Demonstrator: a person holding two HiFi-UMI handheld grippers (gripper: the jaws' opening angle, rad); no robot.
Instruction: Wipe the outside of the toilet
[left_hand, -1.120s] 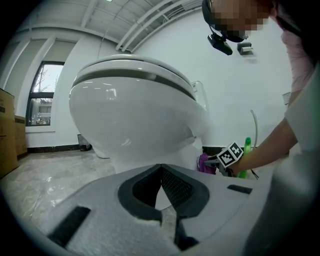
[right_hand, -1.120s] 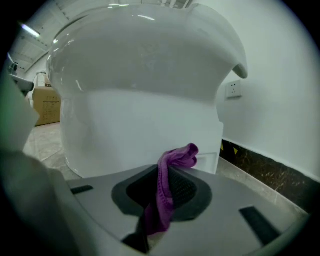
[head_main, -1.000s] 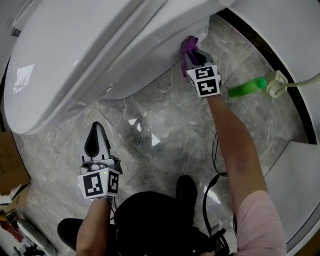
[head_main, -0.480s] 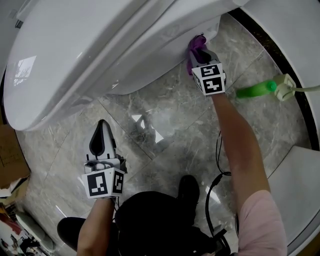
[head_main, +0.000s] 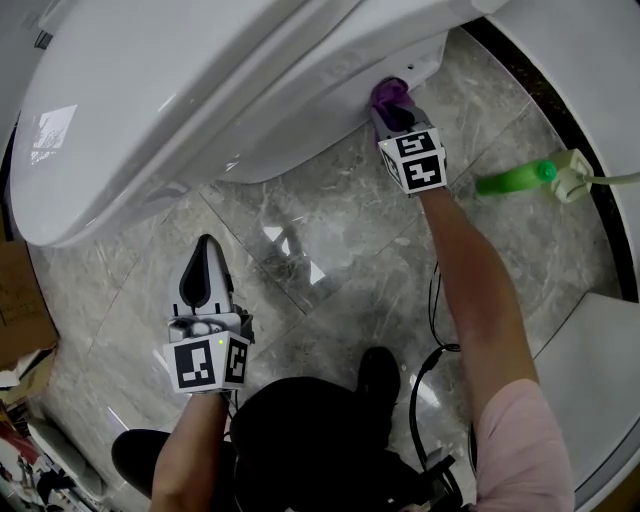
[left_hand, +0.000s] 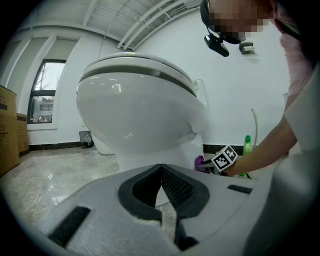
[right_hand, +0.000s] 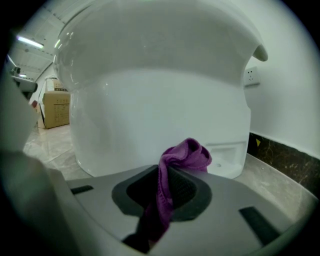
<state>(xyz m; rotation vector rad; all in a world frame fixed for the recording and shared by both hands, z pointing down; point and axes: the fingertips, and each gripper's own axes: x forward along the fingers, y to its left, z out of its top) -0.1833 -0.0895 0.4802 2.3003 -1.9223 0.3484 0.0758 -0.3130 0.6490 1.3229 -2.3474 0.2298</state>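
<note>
Two tools in use. Right hand-held gripper (head_main: 392, 110) pinching a bunched purple cloth (right_hand: 184, 154), pushed against the low back side of the shiny white toilet (head_main: 200, 100). Left hand-held gripper (head_main: 205, 255) pressed together, empty, above the grey floor (head_main: 330, 230).

toilet (head_main: 200, 90) was glossy white | cloth (right_hand: 186, 152) was purple | floor (head_main: 330, 230) was grey marble with pale veins | bottle (head_main: 512, 178) was green | left gripper (head_main: 205, 248) and right gripper (head_main: 388, 112) were grey with black pads, their cubes carried black-and-white square markers | sleeve (head_main: 520, 440) was pink | box (head_main: 20, 310) was brown | skirting strip (right_hand: 290, 160) was dark
</note>
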